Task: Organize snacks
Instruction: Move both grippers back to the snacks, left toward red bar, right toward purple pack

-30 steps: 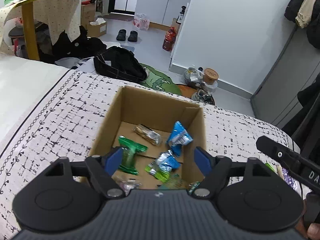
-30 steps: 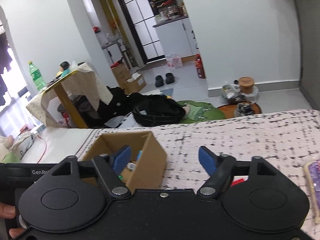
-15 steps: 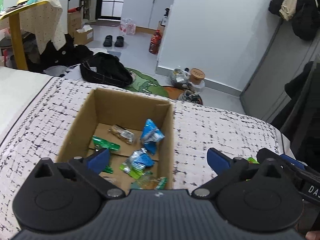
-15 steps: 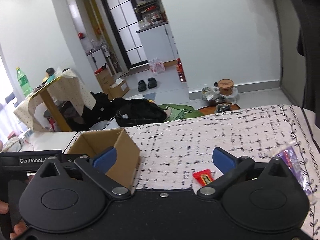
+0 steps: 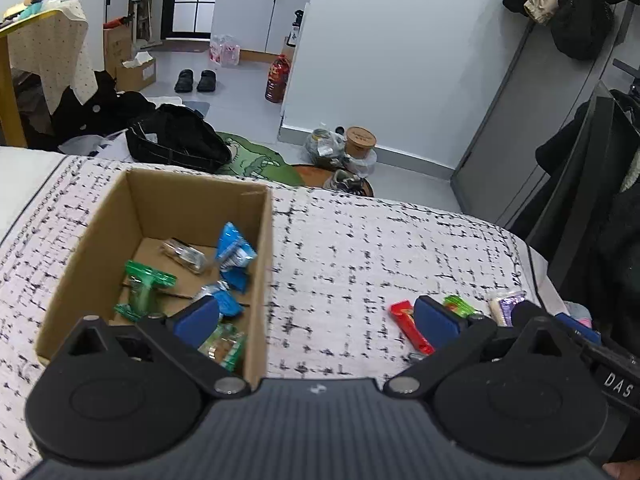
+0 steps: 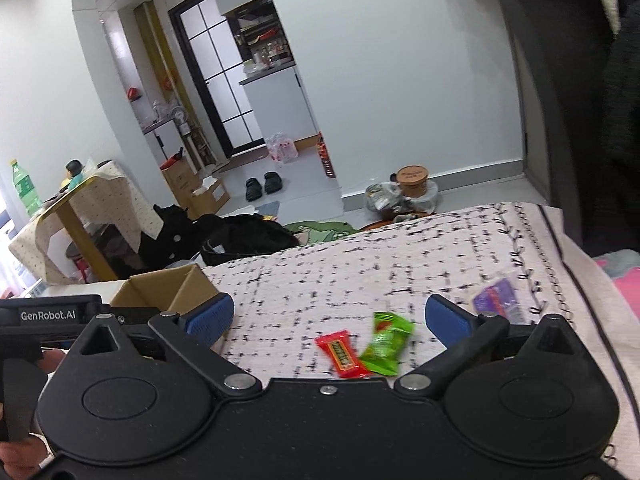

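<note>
- The surface (image 5: 360,248), under a white cloth with black marks, carries everything.
- One cardboard box (image 5: 96,240) sits at 9 o'clock in the left view, holding about six wrapped snacks.
- The left hand-held gripper (image 5: 316,316) tilts downward, jaws wide apart and empty, straddling the box's right wall.
- The right hand-held gripper (image 6: 326,316) angles down, jaws wide apart, gripping nothing.
- Three loose snacks lie outside the box: one red bar (image 6: 342,354) touching one green packet (image 6: 386,344) between the right jaws, one purple packet (image 6: 498,300) at 2 o'clock.

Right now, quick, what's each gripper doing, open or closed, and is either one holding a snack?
Left gripper: open, holding nothing.
Right gripper: open, holding nothing.
</note>
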`<move>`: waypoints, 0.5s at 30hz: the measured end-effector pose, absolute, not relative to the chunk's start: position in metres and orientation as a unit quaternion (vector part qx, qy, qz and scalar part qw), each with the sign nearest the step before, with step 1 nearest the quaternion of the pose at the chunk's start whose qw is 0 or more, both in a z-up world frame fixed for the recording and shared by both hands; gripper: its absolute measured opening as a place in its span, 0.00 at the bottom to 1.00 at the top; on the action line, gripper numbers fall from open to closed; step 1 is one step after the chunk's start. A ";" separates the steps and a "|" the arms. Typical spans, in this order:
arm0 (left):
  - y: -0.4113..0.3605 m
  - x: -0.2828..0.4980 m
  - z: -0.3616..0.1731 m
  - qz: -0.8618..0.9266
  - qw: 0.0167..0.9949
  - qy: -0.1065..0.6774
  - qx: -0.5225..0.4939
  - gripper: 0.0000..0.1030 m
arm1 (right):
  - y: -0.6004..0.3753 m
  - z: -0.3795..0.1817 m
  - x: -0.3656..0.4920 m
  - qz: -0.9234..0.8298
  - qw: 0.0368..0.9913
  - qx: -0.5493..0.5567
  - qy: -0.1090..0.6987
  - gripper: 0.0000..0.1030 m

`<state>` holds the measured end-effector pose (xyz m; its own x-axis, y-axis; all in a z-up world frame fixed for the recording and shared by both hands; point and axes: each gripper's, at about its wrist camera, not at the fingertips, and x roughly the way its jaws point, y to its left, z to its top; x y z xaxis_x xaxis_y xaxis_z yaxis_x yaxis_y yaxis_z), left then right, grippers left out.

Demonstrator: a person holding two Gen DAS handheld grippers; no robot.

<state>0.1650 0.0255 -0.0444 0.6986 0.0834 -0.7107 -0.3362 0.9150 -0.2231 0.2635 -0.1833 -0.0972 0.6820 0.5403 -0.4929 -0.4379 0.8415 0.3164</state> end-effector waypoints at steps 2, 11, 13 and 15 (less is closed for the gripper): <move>0.019 0.167 -0.046 0.111 0.905 0.373 -0.172 1.00 | -0.191 -0.099 0.264 0.263 0.914 0.086 0.296 1.00; -0.006 0.177 -0.054 0.092 0.905 0.377 -0.176 1.00 | -0.221 -0.104 0.263 0.237 0.922 0.085 0.293 1.00; -0.010 0.181 -0.057 0.088 0.904 0.377 -0.179 0.99 | -0.228 -0.106 0.263 0.228 0.925 0.085 0.293 1.00; -0.013 0.186 -0.061 0.084 0.903 0.380 -0.183 0.99 | -0.234 -0.108 0.264 0.220 0.927 0.081 0.292 1.00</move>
